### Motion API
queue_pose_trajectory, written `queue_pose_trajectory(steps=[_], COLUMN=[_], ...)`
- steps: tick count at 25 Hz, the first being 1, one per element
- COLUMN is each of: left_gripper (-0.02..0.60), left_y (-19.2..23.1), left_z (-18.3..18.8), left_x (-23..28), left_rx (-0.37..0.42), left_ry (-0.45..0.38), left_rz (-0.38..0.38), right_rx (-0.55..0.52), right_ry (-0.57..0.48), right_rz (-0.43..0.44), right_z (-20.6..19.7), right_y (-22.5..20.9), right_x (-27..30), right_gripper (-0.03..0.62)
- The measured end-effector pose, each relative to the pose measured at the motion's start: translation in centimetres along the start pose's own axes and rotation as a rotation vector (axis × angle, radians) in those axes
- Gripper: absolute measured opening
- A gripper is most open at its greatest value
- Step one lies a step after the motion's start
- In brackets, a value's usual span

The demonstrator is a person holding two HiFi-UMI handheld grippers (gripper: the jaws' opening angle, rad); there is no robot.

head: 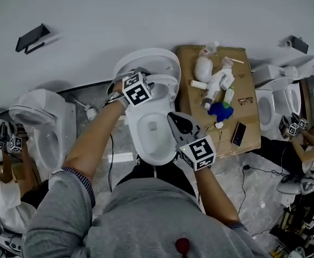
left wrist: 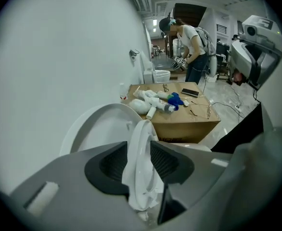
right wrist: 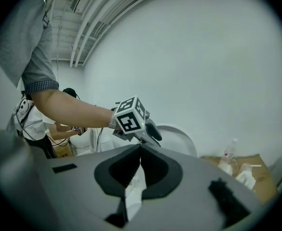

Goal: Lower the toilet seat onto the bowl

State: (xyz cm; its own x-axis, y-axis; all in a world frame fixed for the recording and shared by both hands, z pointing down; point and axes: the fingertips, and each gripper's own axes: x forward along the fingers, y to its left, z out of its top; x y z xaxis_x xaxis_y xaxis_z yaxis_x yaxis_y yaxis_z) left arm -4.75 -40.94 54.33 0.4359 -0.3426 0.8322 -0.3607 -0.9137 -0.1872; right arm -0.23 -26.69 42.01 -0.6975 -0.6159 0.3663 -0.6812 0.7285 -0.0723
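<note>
A white toilet stands in the middle of the head view, its lid [head: 146, 62] leaning back against the wall and its seat [head: 165, 87] raised steeply over the bowl [head: 151, 132]. My left gripper [head: 151, 80] is at the seat's left rim. In the left gripper view the seat [left wrist: 140, 186] stands edge-on between the two dark pads of that gripper [left wrist: 140, 146], which is open around it, with the lid [left wrist: 100, 126] behind. My right gripper [head: 174, 118] hovers by the bowl's right rim. The right gripper [right wrist: 141, 147] has its tips together, shut on nothing.
A cardboard box [head: 253, 138] right of the toilet carries white bottles [head: 202, 69], a blue object [head: 220, 110], glasses and a phone [head: 239, 134]. More toilets stand at the left [head: 44, 128] and right [head: 272, 98], with other people working at them. A black bracket [head: 32, 38] hangs on the wall.
</note>
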Motion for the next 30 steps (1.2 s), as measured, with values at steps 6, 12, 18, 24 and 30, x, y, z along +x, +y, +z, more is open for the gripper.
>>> queue_pose_trajectory(steps=[6, 12, 18, 24, 30], left_gripper=[0.166, 0.156, 0.106, 0.1, 0.1], left_y=[0.4, 0.9, 1.1, 0.3, -0.8], left_z=[-1.5, -2.1, -2.0, -2.0, -1.8], left_x=[3.3, 5.0, 5.3, 5.1, 4.7], left_rx=[0.031, 0.028, 0.057, 0.078, 0.092], left_ry=[0.077, 0.11, 0.114, 0.126, 0.123], left_rz=[-0.028, -0.052, -0.037, -0.058, -0.07], right_rx=[0.023, 0.05, 0.053, 0.055, 0.038], right_ry=[0.02, 0.03, 0.032, 0.029, 0.02], right_rz=[-0.033, -0.07, -0.08, -0.076, -0.079], right_z=[-1.4, -2.2, -2.6, -2.5, -2.0], right_y=[-1.6, -2.8, -3.0, -2.2, -1.1], right_x=[-1.4, -2.5, -2.9, -2.8, -2.7], right_gripper=[0.014, 0.014, 0.014, 0.014, 0.014])
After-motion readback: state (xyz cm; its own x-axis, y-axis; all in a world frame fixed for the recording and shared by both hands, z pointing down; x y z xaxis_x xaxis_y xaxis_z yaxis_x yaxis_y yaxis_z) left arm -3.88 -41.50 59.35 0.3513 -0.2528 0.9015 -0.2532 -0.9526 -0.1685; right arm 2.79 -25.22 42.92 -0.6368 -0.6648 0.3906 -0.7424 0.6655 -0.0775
